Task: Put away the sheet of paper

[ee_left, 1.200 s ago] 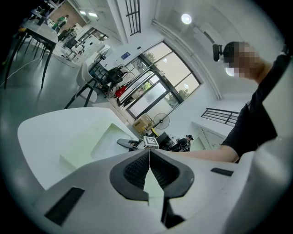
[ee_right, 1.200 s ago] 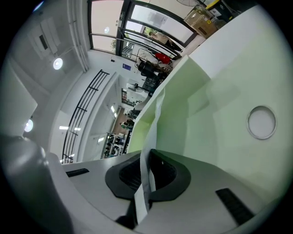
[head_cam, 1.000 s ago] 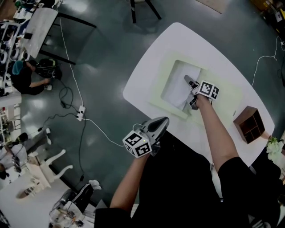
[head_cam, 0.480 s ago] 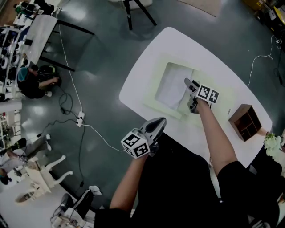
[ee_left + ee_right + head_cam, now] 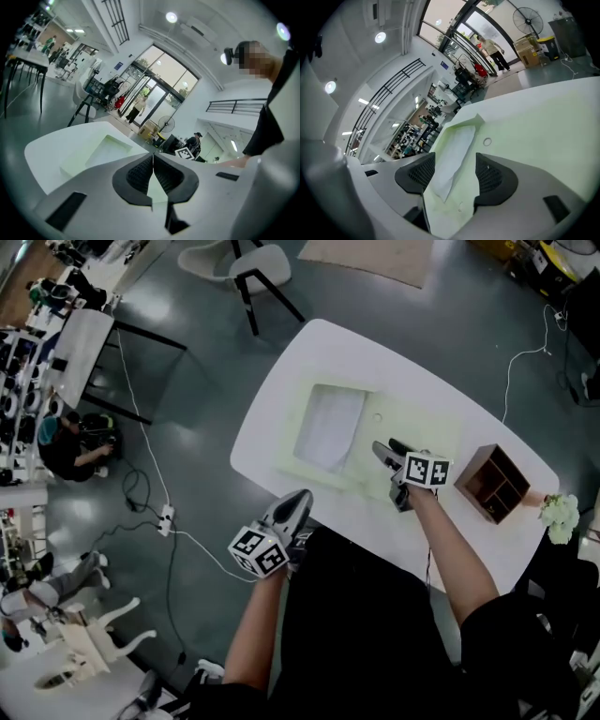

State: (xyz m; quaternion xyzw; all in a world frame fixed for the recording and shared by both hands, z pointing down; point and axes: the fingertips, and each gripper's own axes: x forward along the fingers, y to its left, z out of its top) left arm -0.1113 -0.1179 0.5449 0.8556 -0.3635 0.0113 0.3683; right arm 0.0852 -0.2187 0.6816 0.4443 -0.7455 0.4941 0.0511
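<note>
A white sheet of paper lies flat in the rectangular recess at the left end of a pale green tray, which sits mid-way along the white rounded surface. The right gripper hangs over the tray's flat part toward the near edge, apart from the sheet; its jaws have just been opening and stand released with nothing between them. The left gripper hangs off the near edge, jaws clenched together and empty. A brown wooden compartment box stands at the surface's right end. Each gripper's cube shows black-and-white square markers.
</note>
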